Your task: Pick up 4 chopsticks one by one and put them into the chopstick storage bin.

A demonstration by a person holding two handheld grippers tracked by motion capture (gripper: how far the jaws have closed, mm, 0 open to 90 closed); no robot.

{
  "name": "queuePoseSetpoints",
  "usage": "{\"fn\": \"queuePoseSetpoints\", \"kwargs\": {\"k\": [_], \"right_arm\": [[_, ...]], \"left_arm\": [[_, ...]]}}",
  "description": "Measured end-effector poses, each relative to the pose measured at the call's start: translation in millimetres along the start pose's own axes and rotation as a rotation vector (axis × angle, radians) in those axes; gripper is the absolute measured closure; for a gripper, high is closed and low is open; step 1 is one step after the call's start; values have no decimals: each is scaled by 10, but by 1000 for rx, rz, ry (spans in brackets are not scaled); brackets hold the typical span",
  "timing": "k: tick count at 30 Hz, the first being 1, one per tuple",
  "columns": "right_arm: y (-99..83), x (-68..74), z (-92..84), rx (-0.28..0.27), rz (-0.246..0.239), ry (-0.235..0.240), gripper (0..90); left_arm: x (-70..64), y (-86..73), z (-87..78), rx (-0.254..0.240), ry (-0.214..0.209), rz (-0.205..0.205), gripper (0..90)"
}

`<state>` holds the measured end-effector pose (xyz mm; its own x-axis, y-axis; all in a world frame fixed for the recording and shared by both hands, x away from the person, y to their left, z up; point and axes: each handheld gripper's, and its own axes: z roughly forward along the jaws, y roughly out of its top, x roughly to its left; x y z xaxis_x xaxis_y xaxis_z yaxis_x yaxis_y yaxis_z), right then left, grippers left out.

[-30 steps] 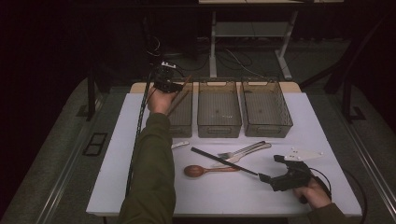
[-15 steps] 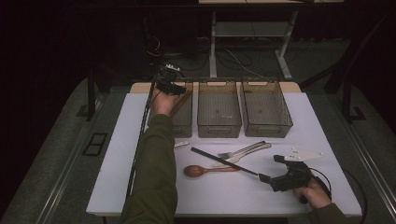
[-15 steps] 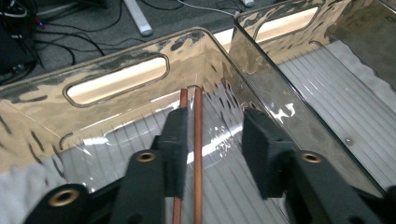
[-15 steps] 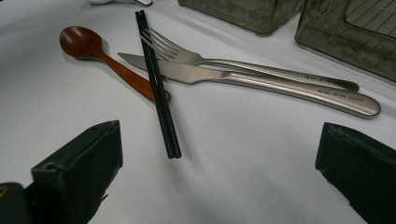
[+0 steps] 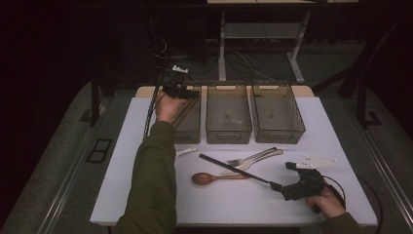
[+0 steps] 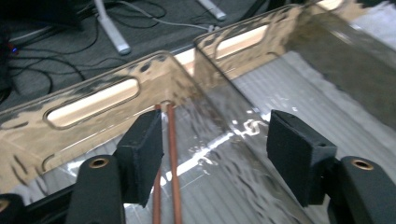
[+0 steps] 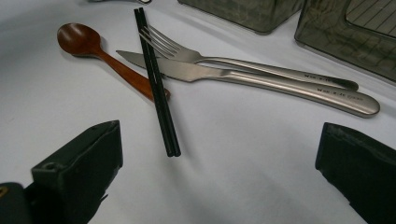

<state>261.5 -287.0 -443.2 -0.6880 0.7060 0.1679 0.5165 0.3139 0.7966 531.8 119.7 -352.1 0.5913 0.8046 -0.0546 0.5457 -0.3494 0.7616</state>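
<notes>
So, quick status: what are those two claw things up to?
Left gripper just opened; brown chopsticks dropped in left bin. Right gripper open, facing black chopsticks. Nothing blocking.

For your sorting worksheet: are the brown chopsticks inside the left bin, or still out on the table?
Inside. The brown chopsticks lie in the left bin, between the left gripper's open jaws, which have just been opening.

The chopsticks [image 6: 173, 154] in the smoky translucent bin [image 6: 116, 93] are reddish-brown. The second pair of chopsticks [image 7: 156, 79] is black. The spoon [image 7: 88, 46] is brown, and the tabletop [image 7: 233, 154] is white.
</notes>
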Motion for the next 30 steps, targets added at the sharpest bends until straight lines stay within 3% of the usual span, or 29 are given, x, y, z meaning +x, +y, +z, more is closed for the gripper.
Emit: {"fn": "queuePoseSetpoints", "kwargs": {"k": [6, 17, 24, 27, 30], "right_arm": [[-1, 3, 4, 4, -1, -3, 6], [-1, 7, 3, 4, -5, -8, 6], [-1, 7, 4, 5, -6, -12, 6], [0, 4, 1, 3, -7, -13, 6], [0, 5, 3, 5, -5, -13, 5]], "left_arm": [[-106, 33, -161, -34, -49, 38, 278], [-234, -46, -392, -16, -110, 115, 161], [-334, -129, -556, -32, -153, 150, 96], [-369, -178, -619, -50, -172, 140, 72], [-402, -230, -657, -30, -195, 153, 34]]}}
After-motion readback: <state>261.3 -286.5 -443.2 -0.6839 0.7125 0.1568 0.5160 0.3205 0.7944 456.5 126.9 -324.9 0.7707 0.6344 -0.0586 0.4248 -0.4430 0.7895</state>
